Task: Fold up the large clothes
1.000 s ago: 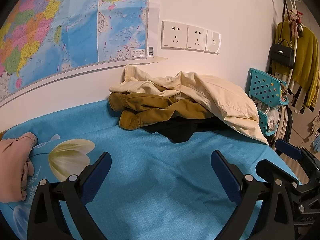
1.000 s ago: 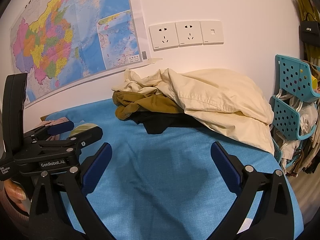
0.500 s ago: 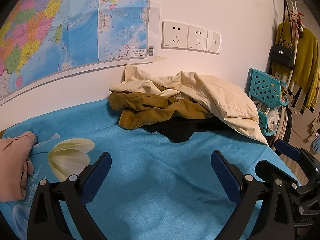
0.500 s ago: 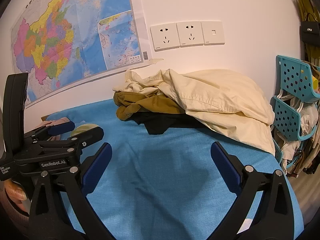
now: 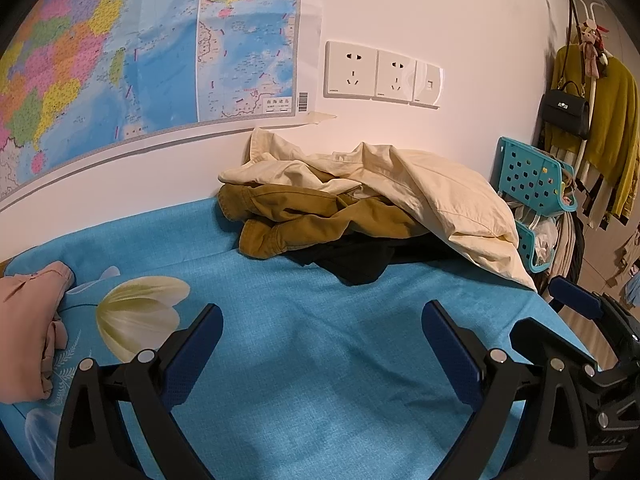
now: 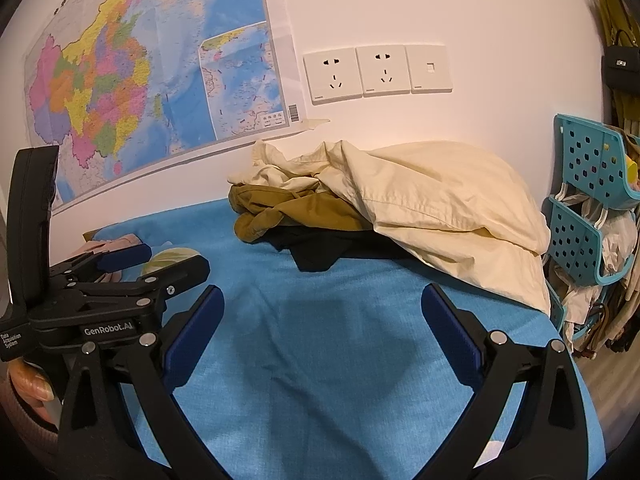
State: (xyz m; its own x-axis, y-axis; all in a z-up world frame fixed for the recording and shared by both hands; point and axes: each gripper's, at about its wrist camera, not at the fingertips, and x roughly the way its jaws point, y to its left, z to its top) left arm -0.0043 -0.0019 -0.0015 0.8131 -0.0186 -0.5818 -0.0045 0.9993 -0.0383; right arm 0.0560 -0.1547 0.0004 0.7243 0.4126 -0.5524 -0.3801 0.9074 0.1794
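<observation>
While both tools barely shift from a second ago, left tool point(image 5: 320, 338) and right tool point(image 6: 322, 320) hover wide open, empty. Clothes pile point(image 5: 360, 208) lies heaped against the wall, stretching left-right, cream jacket point(image 6: 440, 200) draping the table's right edge. Blue table cover point(image 6: 320, 340) in front lies bare.
</observation>
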